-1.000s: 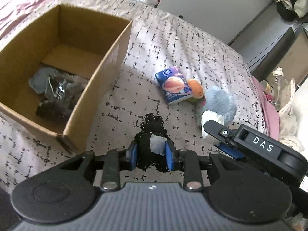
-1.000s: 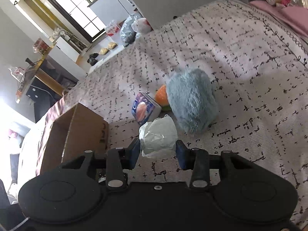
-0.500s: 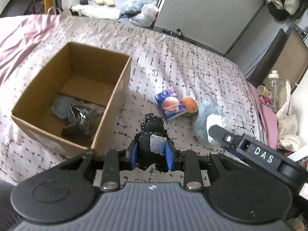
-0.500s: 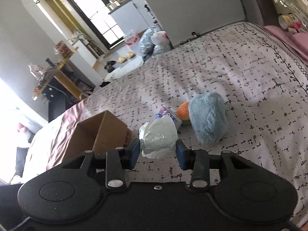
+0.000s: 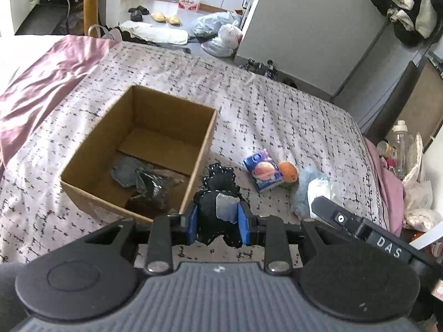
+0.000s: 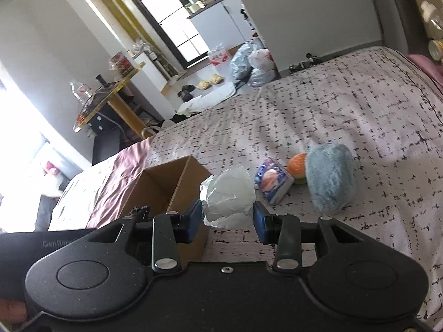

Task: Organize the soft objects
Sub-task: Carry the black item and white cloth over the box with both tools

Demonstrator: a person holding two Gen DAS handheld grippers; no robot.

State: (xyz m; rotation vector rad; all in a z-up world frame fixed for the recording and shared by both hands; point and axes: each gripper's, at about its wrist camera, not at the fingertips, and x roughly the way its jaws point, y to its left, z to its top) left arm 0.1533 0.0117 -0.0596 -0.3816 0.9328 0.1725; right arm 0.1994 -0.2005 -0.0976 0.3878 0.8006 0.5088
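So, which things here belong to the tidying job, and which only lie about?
Job:
- black soft toy, in left tongs
- white bundle, in right tongs
- cardboard box
- blue fluffy toy
- orange plush
- tissue pack

Lying about:
- plastic bags
- slippers
- bottle

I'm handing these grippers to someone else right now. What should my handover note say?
Left gripper: shut on a black stitched soft toy.
Right gripper: shut on a white crumpled soft bundle.
Cardboard box on the bed: dark soft items already inside.
Left on the bed: blue packet, orange ball, blue fluffy toy.
Next: probably box both held items, then the rest.
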